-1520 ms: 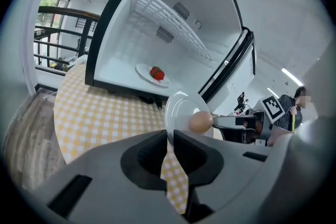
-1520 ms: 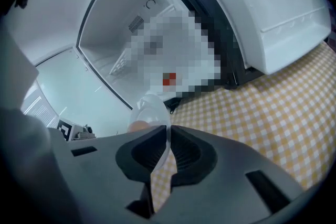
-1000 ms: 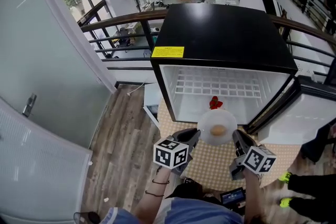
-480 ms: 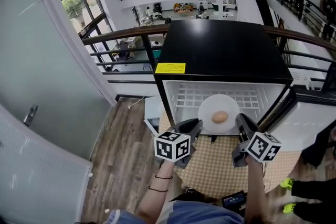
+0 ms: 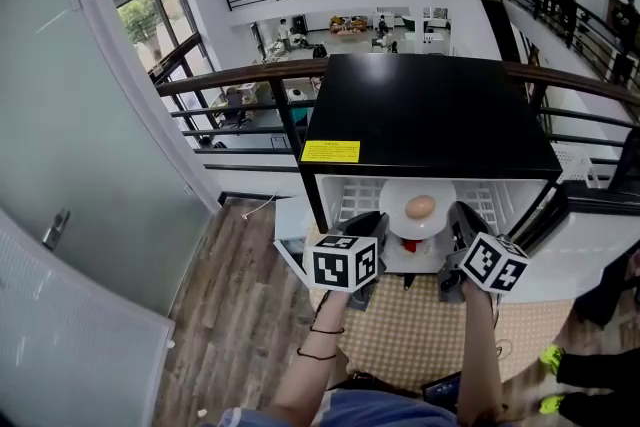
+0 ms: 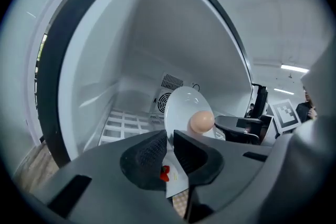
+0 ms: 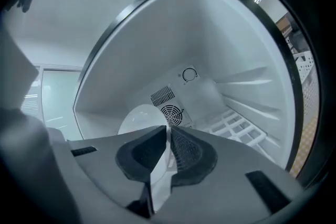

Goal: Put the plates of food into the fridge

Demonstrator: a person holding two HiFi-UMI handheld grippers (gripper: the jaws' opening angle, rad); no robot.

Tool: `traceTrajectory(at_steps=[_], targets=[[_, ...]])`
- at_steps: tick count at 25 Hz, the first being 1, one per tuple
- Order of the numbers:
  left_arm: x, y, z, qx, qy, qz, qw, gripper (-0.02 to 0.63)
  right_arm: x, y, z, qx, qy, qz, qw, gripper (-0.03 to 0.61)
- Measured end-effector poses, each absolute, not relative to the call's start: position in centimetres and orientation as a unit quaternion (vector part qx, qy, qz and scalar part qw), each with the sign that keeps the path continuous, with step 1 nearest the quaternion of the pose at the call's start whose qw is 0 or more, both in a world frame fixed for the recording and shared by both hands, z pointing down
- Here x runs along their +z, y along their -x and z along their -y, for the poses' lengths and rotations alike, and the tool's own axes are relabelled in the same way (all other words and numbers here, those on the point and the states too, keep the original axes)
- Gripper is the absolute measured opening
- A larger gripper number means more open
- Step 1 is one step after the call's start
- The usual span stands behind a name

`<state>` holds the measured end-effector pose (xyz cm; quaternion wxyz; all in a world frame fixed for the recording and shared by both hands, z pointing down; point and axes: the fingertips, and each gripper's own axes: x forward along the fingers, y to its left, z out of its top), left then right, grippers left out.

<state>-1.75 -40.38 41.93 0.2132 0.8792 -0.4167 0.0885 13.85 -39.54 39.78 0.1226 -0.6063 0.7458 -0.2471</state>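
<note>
A white plate [image 5: 417,208] with a brown egg [image 5: 421,206] on it hangs at the mouth of the open black fridge [image 5: 430,115]. My left gripper [image 5: 377,221] is shut on the plate's left rim and my right gripper [image 5: 458,217] on its right rim. In the left gripper view the plate [image 6: 184,105] and egg [image 6: 201,121] stand just past the left gripper [image 6: 169,136]. In the right gripper view the right gripper [image 7: 169,134] pinches the plate's edge [image 7: 137,117]. A second white plate [image 5: 412,260] with red food [image 5: 409,244] lies below.
The fridge's inside is white with a wire shelf [image 5: 355,198] and a fan grille [image 7: 171,113] at the back. Its door [image 5: 590,235] stands open at the right. A checkered mat [image 5: 420,325] lies below. A person's legs with yellow-green shoes [image 5: 553,357] are at the right.
Both grippers have lifted the plate with the egg up and toward the fridge opening. The plate with red food has stayed below.
</note>
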Motion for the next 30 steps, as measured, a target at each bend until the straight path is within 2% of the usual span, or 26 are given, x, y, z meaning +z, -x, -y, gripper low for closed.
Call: traceTrajectory(at_steps=[9, 14, 17, 30], targets=[[43.2, 0.8, 43.1, 0.152, -0.859, 0.432, 0.231, 0.049, 43.1, -14.1, 42.5, -0.259, 0.617, -0.739, 0.075, 0.038], [43.1, 0.3, 44.1, 0.166, -0.857, 0.446, 0.2, 0.051, 42.4, -13.8, 43.3, -0.224, 0.624, -0.747, 0.039, 0.038], [42.8, -0.2, 44.4, 0.158, -0.856, 0.449, 0.204, 0.051, 41.9, -13.3, 43.7, -0.208, 0.622, -0.754, 0.02, 0.038], [41.6, 1.1, 42.0, 0.119, -0.862, 0.461, 0.175, 0.051, 40.8, -12.4, 40.7, -0.205, 0.606, -0.768, 0.034, 0.038]])
